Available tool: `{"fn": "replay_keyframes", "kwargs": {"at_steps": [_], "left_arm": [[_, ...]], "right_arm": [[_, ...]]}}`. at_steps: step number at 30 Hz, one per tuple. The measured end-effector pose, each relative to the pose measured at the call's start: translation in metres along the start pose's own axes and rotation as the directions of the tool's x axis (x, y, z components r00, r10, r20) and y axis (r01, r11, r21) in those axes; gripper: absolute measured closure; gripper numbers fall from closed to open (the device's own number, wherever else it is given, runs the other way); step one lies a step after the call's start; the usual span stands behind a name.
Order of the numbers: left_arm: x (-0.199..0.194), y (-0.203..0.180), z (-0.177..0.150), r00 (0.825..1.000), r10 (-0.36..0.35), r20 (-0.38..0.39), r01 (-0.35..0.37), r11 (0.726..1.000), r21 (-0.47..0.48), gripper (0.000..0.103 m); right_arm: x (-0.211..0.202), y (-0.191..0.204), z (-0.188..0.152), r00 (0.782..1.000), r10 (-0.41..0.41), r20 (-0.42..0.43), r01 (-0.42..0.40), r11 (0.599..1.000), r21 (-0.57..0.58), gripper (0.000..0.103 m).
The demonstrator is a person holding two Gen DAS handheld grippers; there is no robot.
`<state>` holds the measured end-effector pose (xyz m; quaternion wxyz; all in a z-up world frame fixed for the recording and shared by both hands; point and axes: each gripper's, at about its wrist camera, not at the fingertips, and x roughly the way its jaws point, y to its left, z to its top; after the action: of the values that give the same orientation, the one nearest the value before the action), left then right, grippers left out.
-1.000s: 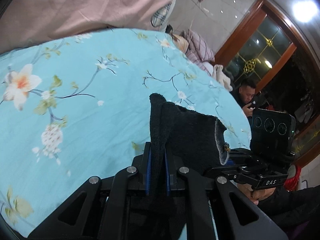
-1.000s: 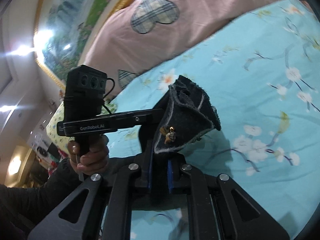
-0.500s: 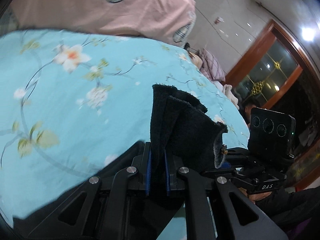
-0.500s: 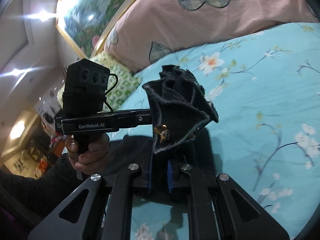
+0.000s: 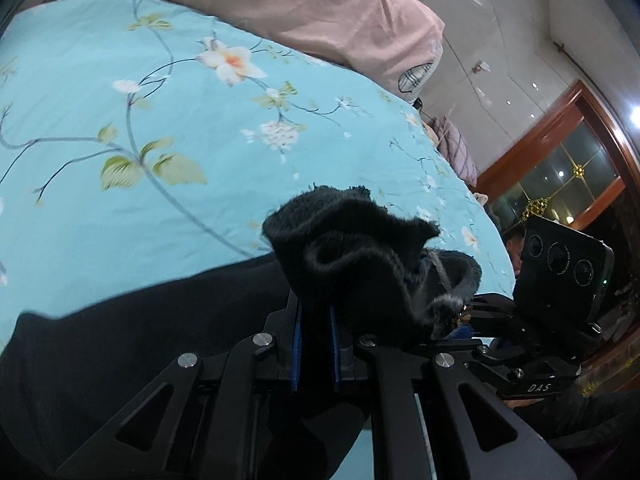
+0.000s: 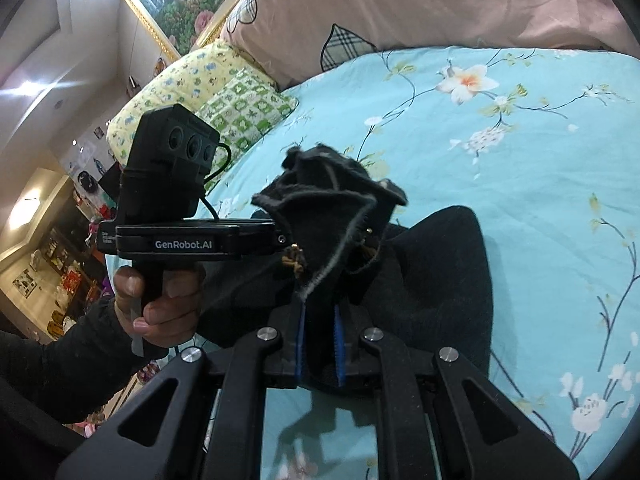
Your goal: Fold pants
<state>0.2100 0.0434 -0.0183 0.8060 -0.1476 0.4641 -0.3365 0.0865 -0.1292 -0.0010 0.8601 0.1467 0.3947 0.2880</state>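
Both grippers carry one edge of the black fleecy pants, side by side, over the turquoise floral bedsheet. Reason, as I read it: two pinch pts along the same hem/waist edge keep that edge taut & level so it can be laid across the rest of the garment, i.e. a fold in hand, not yet set down. L gripper: blue pads nearly together, pinching a bunched wad of the black cloth, which stands up past the tips in ruffles; rest of the fabric trails down & to the left in the left wrist view, lying on the sheet. R gripper: same, jaws pressed close on a gathered flap w/ pale stitched edging; a small brass-looking bit (zip pull or button, can't tell which) hangs beside the flap. More black fabric lies spread on the sheet just right of the tips in that view. L gripper's body & the person's hand on its grip show close alongside, so the two pinch pts are near each other. Pink quilt w/ plaid hearts sits beyond the sheet, a yellow-green patterned pillow at its end; neither touched. Risk, judged: thick bunched wads may slip or release unevenly.
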Motion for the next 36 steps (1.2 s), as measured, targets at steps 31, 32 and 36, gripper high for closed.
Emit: {"fn": "replay_keyframes", "kwargs": {"at_steps": [31,32,36], "left_arm": [[-0.084,0.023,-0.072,0.973,0.196,0.120,-0.163,0.957,-0.238,0.089],[-0.088,0.023,-0.074,0.970,0.205,0.128,-0.168,0.954,-0.248,0.089],[-0.106,0.022,-0.087,0.960,0.225,0.165,-0.172,0.942,-0.288,0.088]], "right_arm": [[0.025,0.051,-0.024,0.990,0.029,-0.135,-0.041,0.995,-0.089,0.067],[0.024,0.054,-0.024,0.990,0.033,-0.136,-0.046,0.995,-0.090,0.067],[0.021,0.066,-0.022,0.988,0.066,-0.137,-0.081,0.991,-0.109,0.066]]}}
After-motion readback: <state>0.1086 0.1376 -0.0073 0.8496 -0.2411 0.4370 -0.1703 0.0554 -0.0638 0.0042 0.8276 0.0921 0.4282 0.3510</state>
